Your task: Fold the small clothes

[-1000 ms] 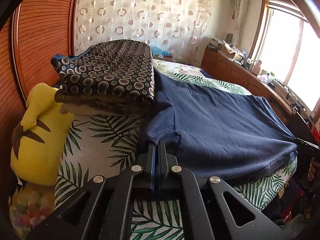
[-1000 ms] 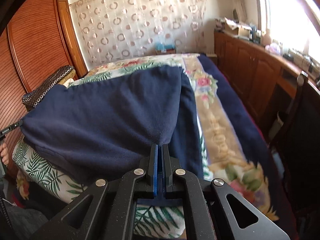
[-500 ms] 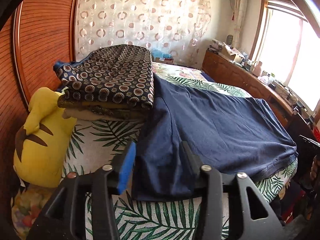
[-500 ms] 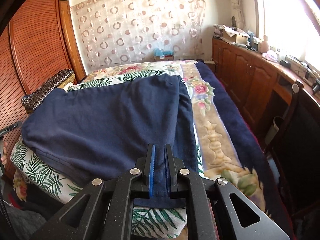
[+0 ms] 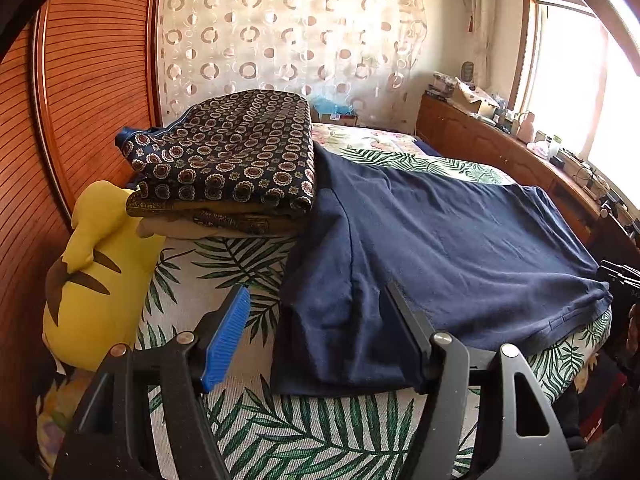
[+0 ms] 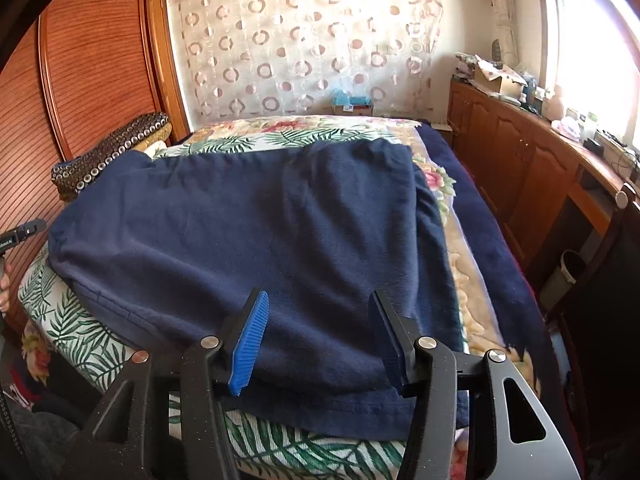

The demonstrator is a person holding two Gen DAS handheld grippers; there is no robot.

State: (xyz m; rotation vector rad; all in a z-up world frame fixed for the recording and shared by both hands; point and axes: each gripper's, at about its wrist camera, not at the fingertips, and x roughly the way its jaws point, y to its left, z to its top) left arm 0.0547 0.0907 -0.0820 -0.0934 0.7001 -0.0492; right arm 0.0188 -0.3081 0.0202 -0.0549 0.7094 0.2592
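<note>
A navy blue garment [image 5: 460, 248] lies spread flat across the near end of the bed [image 5: 248, 268], over the palm-leaf cover. My left gripper [image 5: 316, 300] hovers at the garment's left near corner; its jaws are opening and the cloth lies loose between them, not pinched. In the right wrist view the same garment [image 6: 260, 232] fills the middle. My right gripper [image 6: 320, 304] stands over the right near hem, jaws opening, the cloth resting free between the pads [image 6: 250, 344].
A folded stack of patterned cloth [image 5: 228, 160] sits on the bed beside the garment's far left. A yellow plush toy [image 5: 96, 276] leans against the wooden wardrobe [image 5: 80, 92]. A wooden cabinet [image 6: 520, 160] with clutter runs along the window. A bin [image 6: 564, 276] stands by the bed's right side.
Both grippers were shut on the garment's near edge a second ago; both have let go and spread apart. The cloth has dropped flat onto the bed.
</note>
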